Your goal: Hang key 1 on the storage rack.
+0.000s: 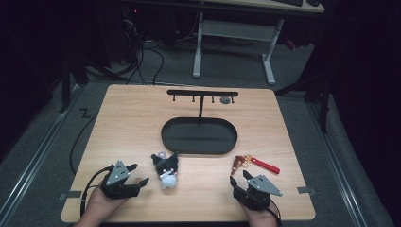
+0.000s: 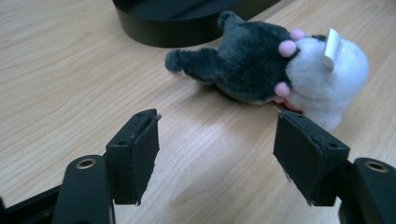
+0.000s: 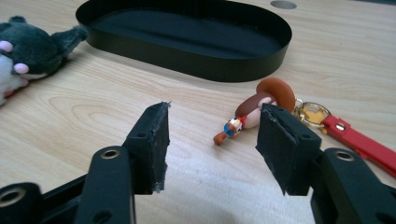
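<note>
On the wooden table (image 1: 123,118) the left gripper (image 1: 137,174) rests near the front edge with its jaws spread apart and nothing between them, aimed toward the plush toy (image 1: 166,171) that lies on its side just beside it. In the left gripper view the plush toy (image 2: 266,70) shows a dark grey head with small pink tufts and a white fluffy body with a small white tag, lying flat on the wood just beyond the right-hand jaw; whether that jaw's tip brushes the fur is hard to tell from this angle. The right gripper (image 1: 239,178) sits at the front right, its jaws likewise apart and holding nothing. Just ahead of it lies the keychain (image 1: 255,163): in the right gripper view a little figure with a brown curved top (image 3: 252,109), a gold ring and a red strap (image 3: 359,142) lie on the table past the jaw tips. Behind both things stands the black oval tray (image 1: 165,135), which forms the base of a black hanging rack (image 1: 202,93).
</note>
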`<action>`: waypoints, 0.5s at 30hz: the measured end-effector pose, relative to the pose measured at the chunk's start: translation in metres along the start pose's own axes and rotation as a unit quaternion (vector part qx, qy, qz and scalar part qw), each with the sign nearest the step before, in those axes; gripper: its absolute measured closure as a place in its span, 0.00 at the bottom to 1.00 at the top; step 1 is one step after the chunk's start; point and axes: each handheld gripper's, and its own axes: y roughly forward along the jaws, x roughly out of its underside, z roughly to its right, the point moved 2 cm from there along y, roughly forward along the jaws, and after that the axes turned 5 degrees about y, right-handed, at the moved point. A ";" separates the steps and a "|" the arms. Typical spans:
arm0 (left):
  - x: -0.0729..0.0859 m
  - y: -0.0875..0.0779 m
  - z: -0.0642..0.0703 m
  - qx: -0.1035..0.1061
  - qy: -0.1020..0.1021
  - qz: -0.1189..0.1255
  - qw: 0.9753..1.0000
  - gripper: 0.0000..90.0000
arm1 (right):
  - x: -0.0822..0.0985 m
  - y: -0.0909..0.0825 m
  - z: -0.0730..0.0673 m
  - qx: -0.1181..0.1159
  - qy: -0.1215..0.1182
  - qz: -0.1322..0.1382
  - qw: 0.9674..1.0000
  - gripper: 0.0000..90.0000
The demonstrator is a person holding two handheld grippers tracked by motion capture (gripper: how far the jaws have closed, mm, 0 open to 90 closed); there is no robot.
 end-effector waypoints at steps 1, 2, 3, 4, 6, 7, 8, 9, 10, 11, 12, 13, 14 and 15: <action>0.000 0.000 0.000 0.001 0.002 -0.002 1.000 0.35 | 0.000 0.002 0.000 0.000 -0.003 0.001 1.000 0.47; 0.000 0.000 0.000 -0.001 0.004 -0.002 1.000 0.34 | -0.001 0.004 0.001 0.001 -0.004 -0.001 1.000 0.47; -0.001 0.000 -0.001 -0.002 0.003 0.002 1.000 0.34 | -0.001 0.004 0.003 0.005 -0.003 -0.001 1.000 0.47; -0.002 0.000 -0.001 -0.003 0.002 0.003 1.000 0.34 | -0.001 0.004 0.004 0.007 0.001 0.000 1.000 0.46; -0.004 0.002 -0.003 -0.006 -0.001 0.008 1.000 0.34 | 0.000 0.003 0.007 0.008 0.008 0.000 1.000 0.46; -0.005 0.003 -0.003 -0.006 0.000 0.007 1.000 0.34 | 0.003 0.001 0.009 0.008 0.010 -0.005 1.000 0.46; -0.005 0.004 -0.003 -0.007 0.000 0.008 1.000 0.34 | 0.003 0.001 0.009 0.008 0.010 -0.005 1.000 0.46; -0.005 0.006 -0.003 -0.007 0.002 0.006 1.000 0.34 | 0.004 0.000 0.010 0.008 0.010 -0.006 1.000 0.46; -0.005 0.006 -0.003 -0.008 0.002 0.005 1.000 0.34 | 0.004 -0.003 0.011 0.009 0.016 -0.005 1.000 0.46; -0.006 0.006 -0.003 -0.008 0.002 0.006 1.000 0.34 | 0.004 -0.003 0.011 0.009 0.016 -0.005 1.000 0.46; -0.006 0.006 -0.003 -0.008 0.002 0.006 1.000 0.34 | 0.004 -0.004 0.012 0.011 0.017 -0.003 1.000 0.46; -0.006 0.006 -0.003 -0.008 0.001 0.007 1.000 0.34 | 0.003 -0.004 0.013 0.012 0.020 -0.002 1.000 0.46; -0.005 0.006 -0.004 -0.008 0.002 0.006 1.000 0.34 | 0.003 -0.004 0.013 0.012 0.021 0.000 1.000 0.46; -0.005 0.005 -0.004 -0.010 0.002 0.006 1.000 0.34 | 0.002 -0.003 0.012 0.014 0.020 -0.002 1.000 0.45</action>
